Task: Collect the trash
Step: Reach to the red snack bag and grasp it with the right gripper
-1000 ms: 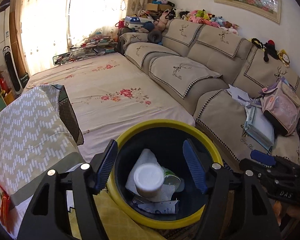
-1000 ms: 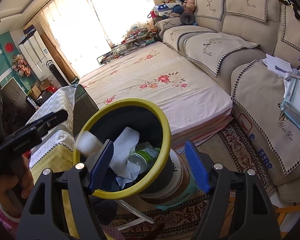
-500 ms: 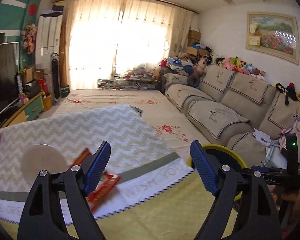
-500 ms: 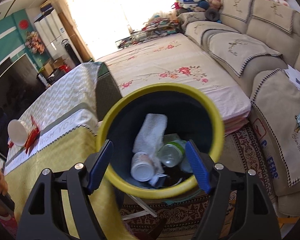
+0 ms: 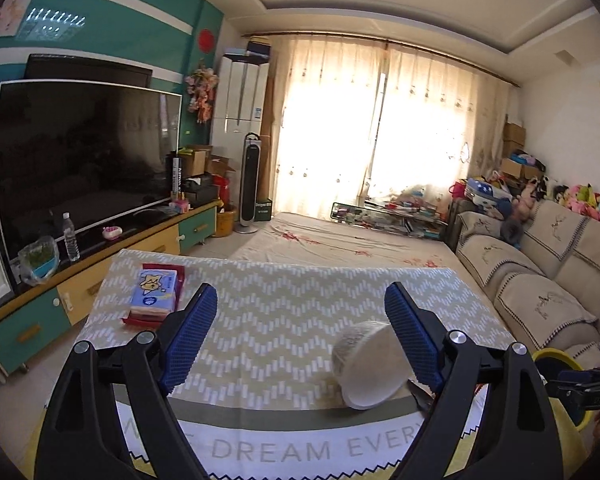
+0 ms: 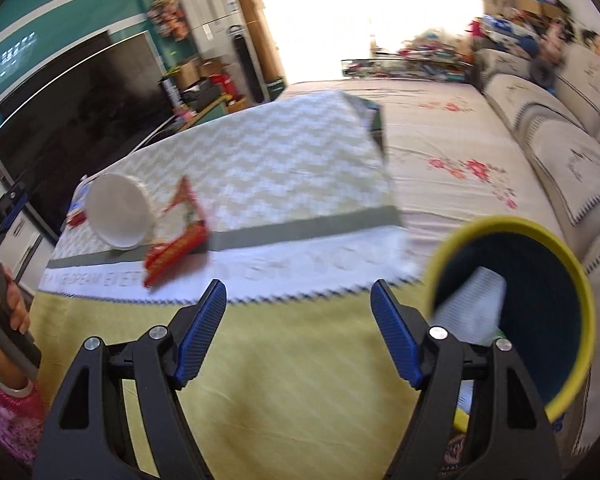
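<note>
A white paper bowl (image 5: 366, 364) lies on its side on the table's zigzag cloth, just inside my left gripper's right finger. My left gripper (image 5: 300, 338) is open and empty above the cloth. In the right wrist view the bowl (image 6: 118, 210) lies beside a red snack wrapper (image 6: 176, 236). My right gripper (image 6: 298, 332) is open and empty over the yellow cloth. The yellow-rimmed dark trash bin (image 6: 512, 312) stands to its right with white paper inside; its rim also shows in the left wrist view (image 5: 556, 358).
A blue tissue pack on a red box (image 5: 154, 294) sits at the table's far left. A TV (image 5: 80, 160) on a low cabinet stands left. A sofa (image 5: 540, 280) and a flowered bed (image 6: 460, 152) lie right of the table.
Both grippers have swung left, away from the bin and towards the table. The bin has slid to the right edge of both views, and the bowl and wrapper now lie ahead.
</note>
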Demonstrator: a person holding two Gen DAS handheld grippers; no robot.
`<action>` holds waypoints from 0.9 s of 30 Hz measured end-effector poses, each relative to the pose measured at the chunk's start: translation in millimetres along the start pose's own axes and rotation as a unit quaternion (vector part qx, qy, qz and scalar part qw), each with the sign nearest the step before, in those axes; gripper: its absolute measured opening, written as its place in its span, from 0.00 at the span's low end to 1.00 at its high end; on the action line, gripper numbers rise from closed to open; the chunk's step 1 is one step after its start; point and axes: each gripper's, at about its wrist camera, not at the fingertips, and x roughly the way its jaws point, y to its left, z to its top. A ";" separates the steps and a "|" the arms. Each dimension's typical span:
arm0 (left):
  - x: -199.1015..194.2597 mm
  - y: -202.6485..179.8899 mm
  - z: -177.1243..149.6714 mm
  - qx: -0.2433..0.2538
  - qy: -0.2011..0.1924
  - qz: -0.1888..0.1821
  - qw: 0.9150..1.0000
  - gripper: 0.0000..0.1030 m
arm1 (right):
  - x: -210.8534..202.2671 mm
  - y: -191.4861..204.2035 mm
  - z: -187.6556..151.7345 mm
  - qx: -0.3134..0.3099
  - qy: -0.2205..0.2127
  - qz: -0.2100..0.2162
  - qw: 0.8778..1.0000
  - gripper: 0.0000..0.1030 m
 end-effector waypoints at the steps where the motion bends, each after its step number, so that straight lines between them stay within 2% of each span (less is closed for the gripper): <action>1: 1.3 6.5 -0.5 -0.009 -0.002 0.003 1.000 0.82 | 7.9 10.7 5.8 -0.009 0.007 0.011 1.000 0.69; 6: 3.6 17.1 -10.6 0.000 -0.009 0.010 1.000 0.82 | 28.2 44.4 31.7 -0.026 0.013 0.044 0.999 0.69; 14: 7.1 10.8 -18.5 -0.001 -0.003 0.011 1.000 0.86 | 67.4 80.9 39.3 -0.061 0.036 0.000 0.997 0.69; 20: 7.5 0.7 -21.0 0.001 0.005 0.014 1.000 0.87 | 86.0 88.3 31.9 -0.074 0.050 0.009 0.996 0.67; 21: 8.2 0.0 -21.4 0.003 0.005 0.015 1.000 0.87 | 87.2 90.2 31.1 -0.076 0.050 0.014 0.996 0.60; 22: 8.3 -0.8 -21.7 0.005 0.005 0.016 1.000 0.87 | 87.7 91.5 30.3 -0.079 0.050 0.018 0.995 0.46; 24: 8.4 -2.9 -22.5 0.009 0.005 0.017 1.000 0.87 | 87.3 93.8 28.7 -0.086 0.047 0.022 0.995 0.32; 27: 9.0 -5.4 -22.9 0.015 0.005 0.018 1.000 0.88 | 85.0 93.4 29.0 -0.083 0.037 0.028 0.995 0.23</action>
